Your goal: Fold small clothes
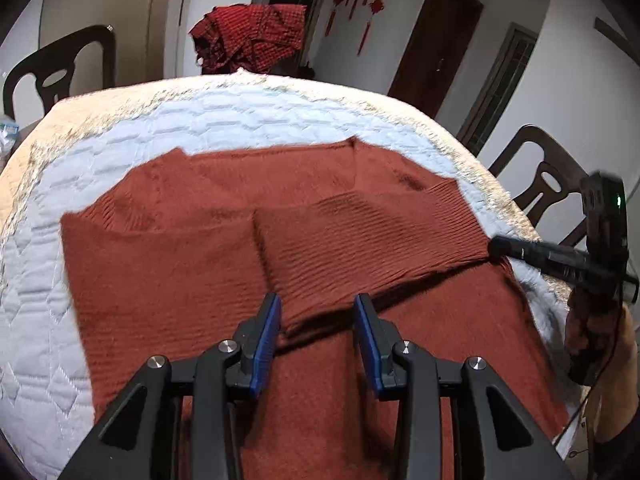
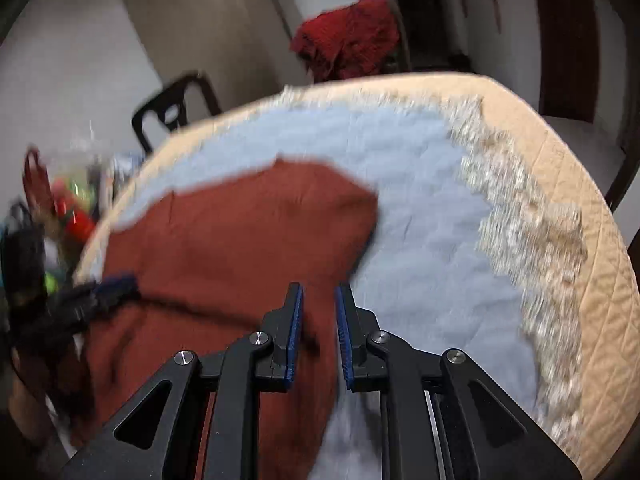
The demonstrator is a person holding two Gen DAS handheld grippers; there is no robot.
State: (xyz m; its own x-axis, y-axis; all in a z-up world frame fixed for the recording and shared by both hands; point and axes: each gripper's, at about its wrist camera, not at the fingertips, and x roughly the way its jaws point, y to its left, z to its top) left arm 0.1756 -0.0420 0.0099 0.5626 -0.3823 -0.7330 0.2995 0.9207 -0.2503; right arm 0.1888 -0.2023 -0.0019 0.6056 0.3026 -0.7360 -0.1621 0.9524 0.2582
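While the rust-red knitted sweater point(image 1: 208, 272) lies spread over the pale blue quilted cover point(image 1: 48, 288) of the round table point(image 2: 600, 264), the left gripper point(image 1: 318, 324) hangs over its middle, pointing toward twelve o'clock. Its blue-padded jaws stand partly spread, with the edge of a folded-over ribbed sleeve point(image 1: 360, 240) lying between them; whether the pads press on the knit cannot be told. At three o'clock in the left wrist view, the right gripper point(image 1: 496, 246) meets that sleeve's cuff at the sweater's edge. In the blurred right wrist view, the right gripper's jaws stand narrowly apart over the sweater's border, and whether they pinch cloth is unclear. Beyond the table at twelve o'clock, a dark red checked cloth point(image 1: 252, 36) is draped over a chair.
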